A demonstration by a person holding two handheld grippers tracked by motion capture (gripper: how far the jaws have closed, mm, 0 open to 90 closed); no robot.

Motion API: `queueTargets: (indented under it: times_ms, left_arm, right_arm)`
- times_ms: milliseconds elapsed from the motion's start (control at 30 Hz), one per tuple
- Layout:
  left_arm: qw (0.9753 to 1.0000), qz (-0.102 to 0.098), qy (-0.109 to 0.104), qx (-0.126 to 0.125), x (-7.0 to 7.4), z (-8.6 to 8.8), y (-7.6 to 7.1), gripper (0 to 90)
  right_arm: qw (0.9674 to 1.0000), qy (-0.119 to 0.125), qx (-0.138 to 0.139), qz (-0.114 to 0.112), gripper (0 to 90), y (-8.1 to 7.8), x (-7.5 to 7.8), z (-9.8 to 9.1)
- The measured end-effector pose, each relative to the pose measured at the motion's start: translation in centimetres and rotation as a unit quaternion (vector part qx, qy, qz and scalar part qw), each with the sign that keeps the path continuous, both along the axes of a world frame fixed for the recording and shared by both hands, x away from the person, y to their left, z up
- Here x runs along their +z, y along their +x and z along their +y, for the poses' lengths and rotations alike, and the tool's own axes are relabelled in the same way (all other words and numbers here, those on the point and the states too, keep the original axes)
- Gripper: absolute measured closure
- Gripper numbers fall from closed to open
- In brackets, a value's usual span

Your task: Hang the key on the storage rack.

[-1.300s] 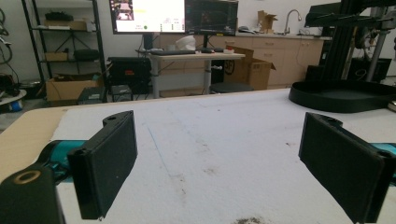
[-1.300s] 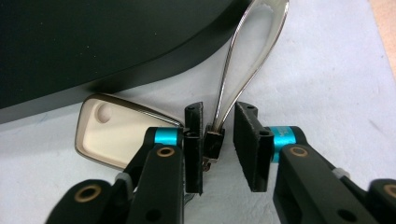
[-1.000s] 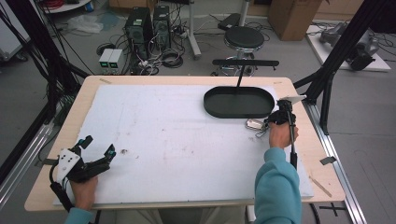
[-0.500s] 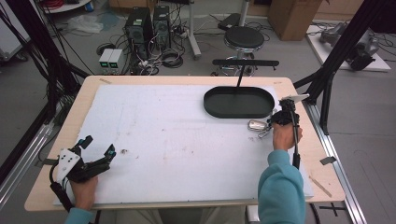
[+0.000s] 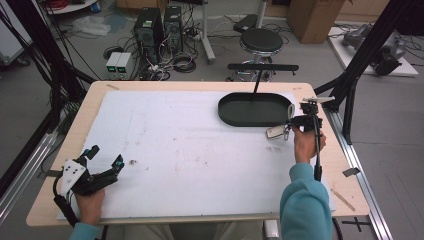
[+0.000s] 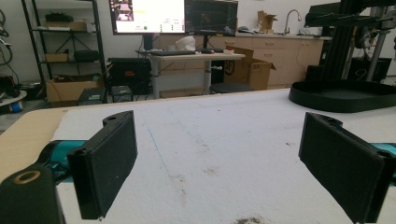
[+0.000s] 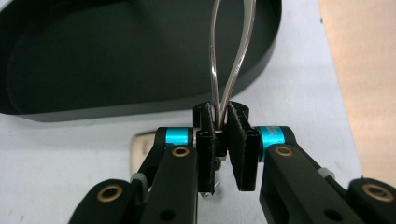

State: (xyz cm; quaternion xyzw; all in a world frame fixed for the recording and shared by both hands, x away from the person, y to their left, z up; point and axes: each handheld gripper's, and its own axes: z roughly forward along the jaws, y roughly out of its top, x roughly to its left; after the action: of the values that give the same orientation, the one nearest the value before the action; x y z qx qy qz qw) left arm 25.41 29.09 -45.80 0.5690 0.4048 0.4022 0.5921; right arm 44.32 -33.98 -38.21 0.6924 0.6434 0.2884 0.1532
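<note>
Across the wooden table (image 5: pixel 100 92) lies a white foam sheet (image 5: pixel 190 150), stained here and there, and on its far right part sits a black oval tray (image 5: pixel 252 111), shallow and walled. At the near left corner the person's left hand (image 5: pixel 90 202) rests low on the sheet's edge, forearm coming in from the bottom, holding the left gripper (image 5: pixel 102 162) aimed forward and to the right; its jaws stand wide apart with bare foam between them. On the right, a teal sleeve (image 5: pixel 305 200) runs up along the sheet's right edge to the right hand (image 5: pixel 306 142), which holds the right gripper (image 5: pixel 289 121) pointed leftward at the tray's near right corner. Its jaws are clenched on a thin wire loop (image 7: pixel 231 56) that rises over the tray's rim in the right gripper view. From that loop hangs a small silver tag (image 5: pixel 276 132), just beside the tray, close above the foam; whether it touches the sheet cannot be told
</note>
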Motion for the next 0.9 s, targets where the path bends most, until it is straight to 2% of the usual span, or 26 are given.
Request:
queueTargets:
  times_ms: [267,367,533,700,900]
  left_arm:
    - [1.0,0.0,0.0,0.0,0.0,0.0,0.0,11.9]
    - [1.0,0.001,0.0,0.0,0.0,0.0,0.0,11.9]
    - [1.0,0.001,0.001,0.0,0.0,0.0,0.0,11.9]
    - [1.0,0.001,0.001,0.0,0.0,0.0,0.0,11.9]
    - [1.0,0.001,0.0,0.0,0.0,0.0,0.0,11.9]
  right_arm:
    - [0.9988,-0.002,0.007,-0.048,82.5,-0.5,1.0,-0.1]
    - [0.9977,-0.011,0.009,-0.066,82.5,-0.7,1.4,-0.1]
    - [0.9938,-0.039,0.017,-0.102,82.5,-0.9,2.7,0.4]
    - [0.9915,-0.045,0.014,-0.121,82.5,-0.7,4.1,0.7]
    - [0.9865,-0.061,0.02,-0.151,82.5,-0.4,5.5,1.1]
